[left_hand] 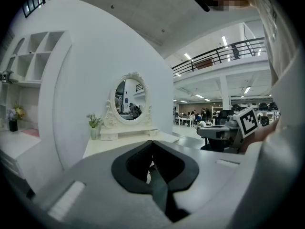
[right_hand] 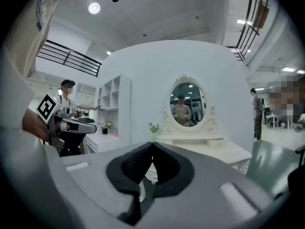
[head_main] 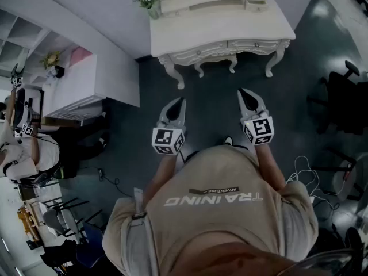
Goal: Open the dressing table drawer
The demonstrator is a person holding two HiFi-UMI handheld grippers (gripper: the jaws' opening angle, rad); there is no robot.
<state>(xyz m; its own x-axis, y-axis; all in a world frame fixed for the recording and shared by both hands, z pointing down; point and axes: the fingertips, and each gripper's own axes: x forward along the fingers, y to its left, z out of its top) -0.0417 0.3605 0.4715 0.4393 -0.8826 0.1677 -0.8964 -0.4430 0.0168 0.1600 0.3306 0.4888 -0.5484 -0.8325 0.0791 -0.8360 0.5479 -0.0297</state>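
The white dressing table (head_main: 190,30) stands against the wall ahead of me, its front drawers (head_main: 230,46) closed. Its oval mirror (left_hand: 129,99) (right_hand: 188,101) shows in both gripper views. My left gripper (head_main: 177,103) hangs over the dark floor, well short of the table, jaws shut with nothing in them (left_hand: 152,146). My right gripper (head_main: 244,93) is beside it, a little nearer the table, also shut and empty (right_hand: 152,145). Both point roughly level toward the table.
A small vase of flowers (head_main: 149,2) sits on the table's left end. A white shelf unit (head_main: 86,88) stands to the left, with another person (head_main: 17,137) beyond it. An office chair (head_main: 345,96) and floor cables (head_main: 305,171) are on the right.
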